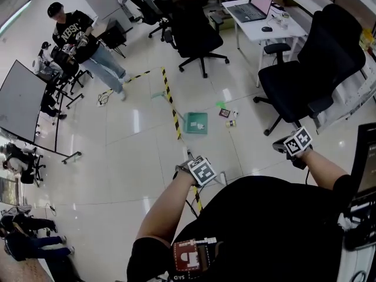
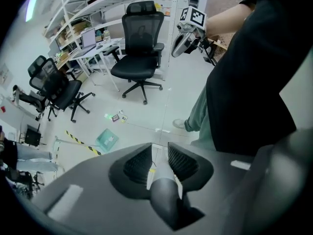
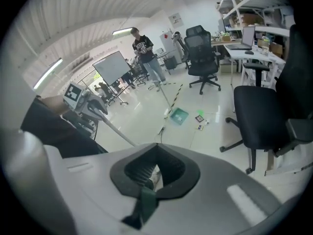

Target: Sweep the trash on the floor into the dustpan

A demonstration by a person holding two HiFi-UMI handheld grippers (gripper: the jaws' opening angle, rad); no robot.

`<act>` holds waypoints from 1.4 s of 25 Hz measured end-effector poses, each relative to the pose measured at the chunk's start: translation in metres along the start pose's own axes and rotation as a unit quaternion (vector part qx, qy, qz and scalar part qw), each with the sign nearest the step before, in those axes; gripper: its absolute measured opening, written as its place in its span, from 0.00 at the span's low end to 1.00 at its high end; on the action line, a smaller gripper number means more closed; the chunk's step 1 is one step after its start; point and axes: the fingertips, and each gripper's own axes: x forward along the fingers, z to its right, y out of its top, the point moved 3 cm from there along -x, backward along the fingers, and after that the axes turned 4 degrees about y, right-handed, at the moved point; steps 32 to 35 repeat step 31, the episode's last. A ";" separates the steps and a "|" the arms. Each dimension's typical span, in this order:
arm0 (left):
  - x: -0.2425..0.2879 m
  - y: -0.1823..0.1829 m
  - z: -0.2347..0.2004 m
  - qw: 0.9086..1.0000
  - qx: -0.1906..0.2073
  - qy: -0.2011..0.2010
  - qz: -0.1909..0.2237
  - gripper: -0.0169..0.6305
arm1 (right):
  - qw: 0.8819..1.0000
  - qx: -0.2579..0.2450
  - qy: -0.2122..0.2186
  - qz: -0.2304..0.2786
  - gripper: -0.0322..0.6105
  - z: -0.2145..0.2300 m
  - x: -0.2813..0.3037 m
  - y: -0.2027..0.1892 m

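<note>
A green dustpan [image 1: 195, 123] lies flat on the pale tiled floor beside a yellow-black tape line [image 1: 171, 103]. Small bits of trash [image 1: 225, 113] lie just to its right, with a green scrap [image 1: 220, 104] behind them. My left gripper [image 1: 200, 171] hangs near my body, well short of the dustpan, pointing steeply down. In the left gripper view the left gripper [image 2: 159, 152] is shut on a pale grey handle [image 2: 164, 192]. My right gripper [image 1: 297, 144] is off to the right by a black chair. In its own view the right gripper [image 3: 155, 165] is shut on a dark green handle [image 3: 145, 203]. The far ends of both handles are hidden.
A large black office chair [image 1: 320, 69] stands close on the right, another [image 1: 197, 31] behind the dustpan. A white desk [image 1: 258, 31] with a laptop is at the back right. A whiteboard [image 1: 20, 101] and a standing person [image 1: 85, 43] are far left.
</note>
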 end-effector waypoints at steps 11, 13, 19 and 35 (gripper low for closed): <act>0.004 0.027 0.027 0.999 -0.030 0.035 -0.026 0.20 | 0.999 -0.046 0.011 0.018 0.05 0.040 -0.033 -0.014; 0.002 0.028 0.026 0.998 -0.035 0.040 -0.024 0.20 | 0.999 -0.049 0.013 0.018 0.05 0.039 -0.034 -0.016; 0.001 0.031 0.024 0.998 -0.044 0.049 -0.017 0.20 | 0.998 -0.054 0.017 0.010 0.05 0.035 -0.040 -0.026; 0.024 0.017 0.026 0.998 -0.052 0.034 -0.033 0.20 | 0.999 -0.050 0.014 0.000 0.05 0.038 -0.036 -0.037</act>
